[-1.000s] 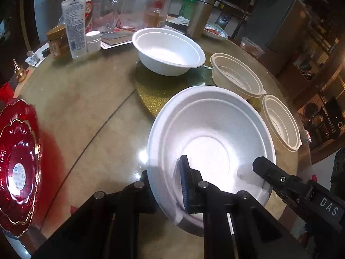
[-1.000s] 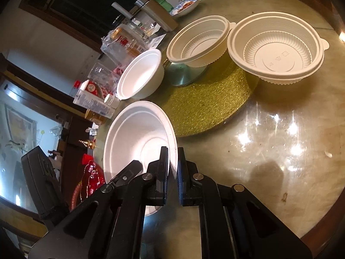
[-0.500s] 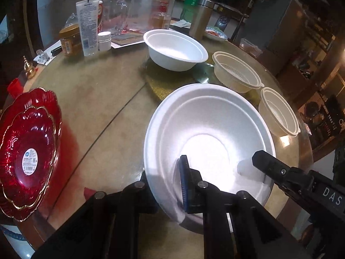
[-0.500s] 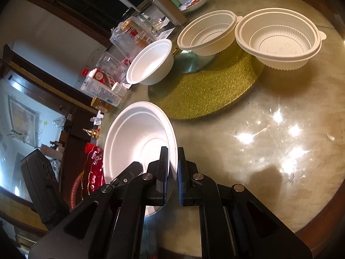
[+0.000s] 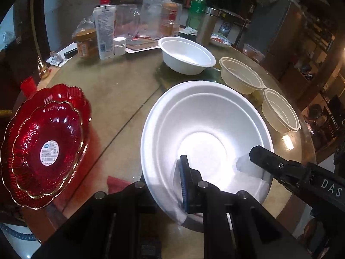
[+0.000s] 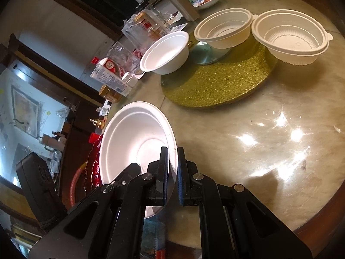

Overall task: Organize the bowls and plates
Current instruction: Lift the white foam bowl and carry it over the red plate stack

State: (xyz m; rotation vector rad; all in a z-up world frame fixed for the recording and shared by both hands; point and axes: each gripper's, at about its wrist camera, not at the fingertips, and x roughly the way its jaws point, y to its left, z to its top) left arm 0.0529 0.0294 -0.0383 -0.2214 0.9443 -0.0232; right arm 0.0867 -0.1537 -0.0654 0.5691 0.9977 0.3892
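White foam bowl (image 5: 207, 129), large, round: above near table (image 6: 269, 129) edge, rim clamped both sides — left gripper (image 5: 172, 185) near rim, right gripper (image 6: 172, 172) right rim. Red scalloped glass dishes (image 5: 43, 142) stacked left; second white bowl (image 5: 187, 54), two cream plastic bowls (image 5: 241, 75) far.

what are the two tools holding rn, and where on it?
Both grip the large white bowl by its rim: left tool on the near edge, right tool on the opposite side.
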